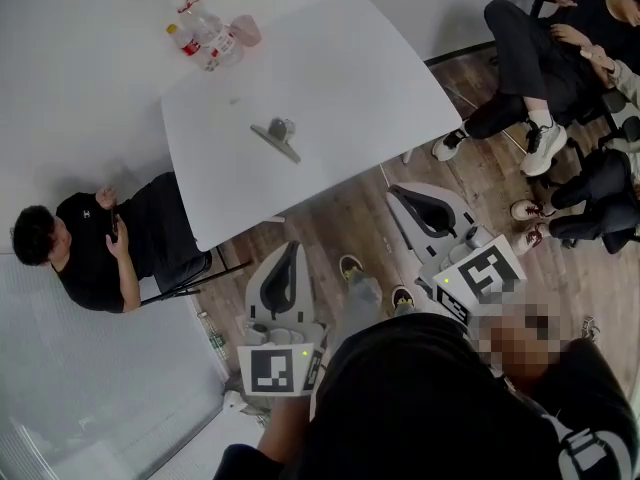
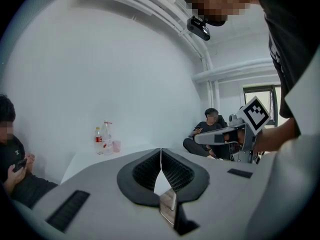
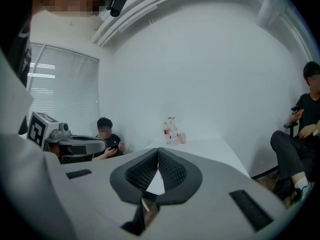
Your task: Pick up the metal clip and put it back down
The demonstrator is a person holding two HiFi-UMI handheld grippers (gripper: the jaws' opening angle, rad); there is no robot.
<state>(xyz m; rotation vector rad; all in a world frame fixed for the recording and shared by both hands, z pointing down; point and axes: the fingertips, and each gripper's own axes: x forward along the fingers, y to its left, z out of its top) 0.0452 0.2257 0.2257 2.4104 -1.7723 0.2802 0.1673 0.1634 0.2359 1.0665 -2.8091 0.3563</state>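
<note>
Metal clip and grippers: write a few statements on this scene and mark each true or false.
The metal clip lies on the white table. True.
The left gripper holds the clip. False: its jaws are shut on nothing, short of the table.
The right gripper has its jaws together. True.
The bottles stand right beside the clip. False: they stand at the table's far corner, apart from it.

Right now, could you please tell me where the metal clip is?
In the head view, the grey metal clip lies near the middle of the white square table, well apart from the clear plastic bottles at its far left corner.
</note>
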